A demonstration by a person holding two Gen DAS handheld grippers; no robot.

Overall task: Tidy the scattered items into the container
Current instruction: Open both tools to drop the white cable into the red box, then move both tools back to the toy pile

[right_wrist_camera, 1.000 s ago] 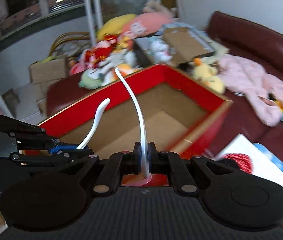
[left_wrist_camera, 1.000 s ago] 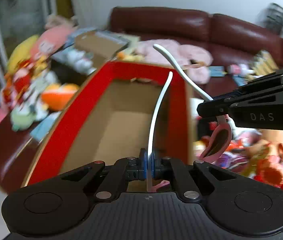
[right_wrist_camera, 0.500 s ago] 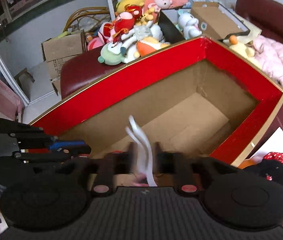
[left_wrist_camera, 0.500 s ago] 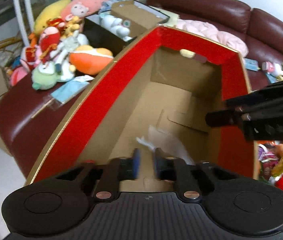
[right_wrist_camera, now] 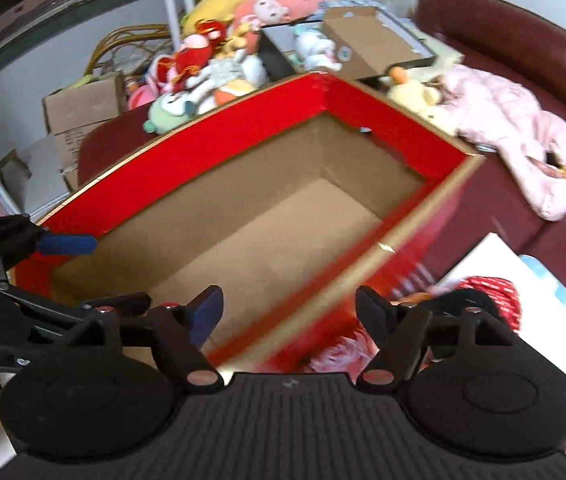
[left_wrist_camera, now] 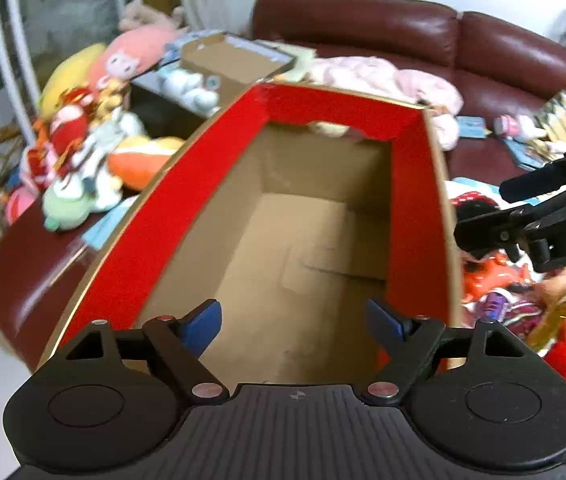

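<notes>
Left wrist view shows the left gripper over the red-walled cardboard box, its jaws opening with nothing between them; no item shows on the visible box floor. Right wrist view has the right gripper likewise opening and empty at the box's rim, while plush toys and a pink garment lie scattered on the sofa outside it, so most tidying looks undone.

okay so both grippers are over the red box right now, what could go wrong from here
1. The left gripper and right gripper, both opening with nothing between the jaws, sit close together and could knock each other.
2. The right gripper hangs over the red box rim and may snag the edge.
3. Plush toys piled beside the box could topple.
</notes>
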